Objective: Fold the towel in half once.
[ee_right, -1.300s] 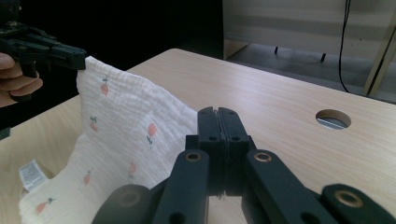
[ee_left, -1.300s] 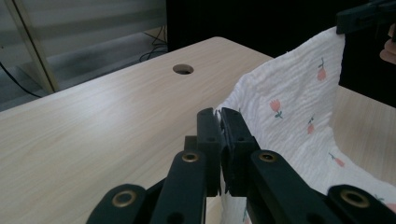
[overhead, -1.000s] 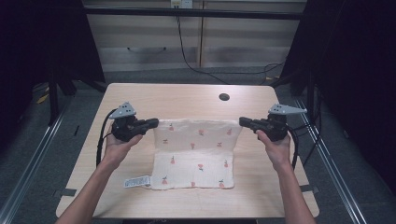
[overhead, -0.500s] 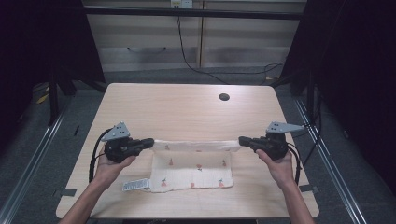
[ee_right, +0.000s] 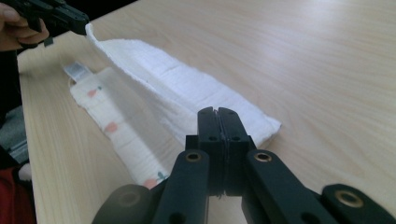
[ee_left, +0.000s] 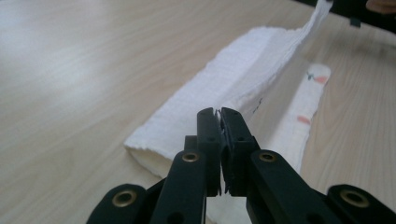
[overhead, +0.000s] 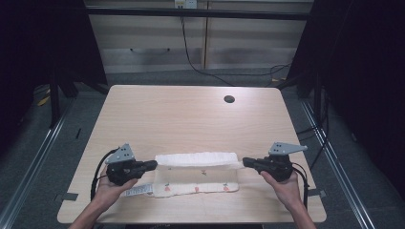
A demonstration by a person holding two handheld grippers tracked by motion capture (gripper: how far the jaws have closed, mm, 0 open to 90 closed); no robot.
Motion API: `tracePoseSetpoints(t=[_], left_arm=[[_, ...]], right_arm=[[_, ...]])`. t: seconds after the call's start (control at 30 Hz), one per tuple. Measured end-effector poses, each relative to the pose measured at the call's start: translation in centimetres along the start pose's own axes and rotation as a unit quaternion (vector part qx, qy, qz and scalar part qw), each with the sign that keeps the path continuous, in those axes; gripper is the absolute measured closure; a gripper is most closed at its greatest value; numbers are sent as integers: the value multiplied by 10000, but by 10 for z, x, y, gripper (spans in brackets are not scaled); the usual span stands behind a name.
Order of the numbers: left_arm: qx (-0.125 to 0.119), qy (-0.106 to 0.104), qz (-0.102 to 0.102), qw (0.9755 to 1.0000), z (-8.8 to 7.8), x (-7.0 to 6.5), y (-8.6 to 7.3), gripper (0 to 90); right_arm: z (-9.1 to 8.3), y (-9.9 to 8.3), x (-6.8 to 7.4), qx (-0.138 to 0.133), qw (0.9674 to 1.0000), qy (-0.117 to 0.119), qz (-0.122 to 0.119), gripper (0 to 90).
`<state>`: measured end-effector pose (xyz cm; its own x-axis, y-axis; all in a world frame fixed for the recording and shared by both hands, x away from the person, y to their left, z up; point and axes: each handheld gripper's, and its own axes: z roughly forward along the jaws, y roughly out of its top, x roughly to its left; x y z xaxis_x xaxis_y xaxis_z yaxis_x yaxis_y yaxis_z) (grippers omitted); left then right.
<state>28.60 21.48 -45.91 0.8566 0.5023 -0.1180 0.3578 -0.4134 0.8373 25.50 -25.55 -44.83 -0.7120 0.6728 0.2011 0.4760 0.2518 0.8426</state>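
Note:
A white cloth (overhead: 197, 160) with small red prints lies near the table's front edge, its plain upper layer doubled over the printed lower layer (overhead: 196, 183). My left gripper (overhead: 154, 165) is shut on the upper layer's left corner, low over the table. My right gripper (overhead: 244, 162) is shut on its right corner. In the left gripper view the jaws (ee_left: 218, 112) pinch a thin cloth edge, and the cloth (ee_left: 224, 79) runs away to the other gripper (ee_left: 348, 7). In the right gripper view the shut jaws (ee_right: 218, 111) meet the cloth (ee_right: 187, 93), and the left gripper (ee_right: 70, 16) holds the far corner.
A white label (overhead: 136, 191) sticks out at the cloth's left near corner. A dark round hole (overhead: 229, 99) sits in the wooden table (overhead: 191, 119) at the far right. Dark stands and cables flank the table on both sides.
Both grippers have come toward the near edge and down, drawing the cloth's far edge with them. The spread cloth is now doubled into a narrower band.

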Motion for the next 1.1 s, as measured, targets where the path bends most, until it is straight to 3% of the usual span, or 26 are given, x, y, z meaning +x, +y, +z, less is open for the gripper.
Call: tracePoseSetpoints(t=[0.2,0.3,0.47,0.7,0.77,0.9,1.1], left_arm=[[405,-119,26,9991,12,-6,-18,872],[463,-174,127,9987,13,-10,-19,869],[628,-279,121,9976,17,-9,-24,865],[561,-488,98,9972,14,-11,-25,804],[524,-453,78,9976,14,-10,-24,776],[405,-401,-5,9984,14,-6,-19,771],[518,-123,-141,9985,38,9,-8,741]], right_arm=[[6,-19,0,272,9995,87,163,891],[9,-27,1,458,9986,135,206,891],[12,-29,8,542,9981,223,209,889],[10,-44,8,816,9962,189,238,854],[8,-44,9,783,9964,193,263,796],[5,-39,8,631,9974,184,281,780],[13,-20,-8,503,9984,-10,257,766]])
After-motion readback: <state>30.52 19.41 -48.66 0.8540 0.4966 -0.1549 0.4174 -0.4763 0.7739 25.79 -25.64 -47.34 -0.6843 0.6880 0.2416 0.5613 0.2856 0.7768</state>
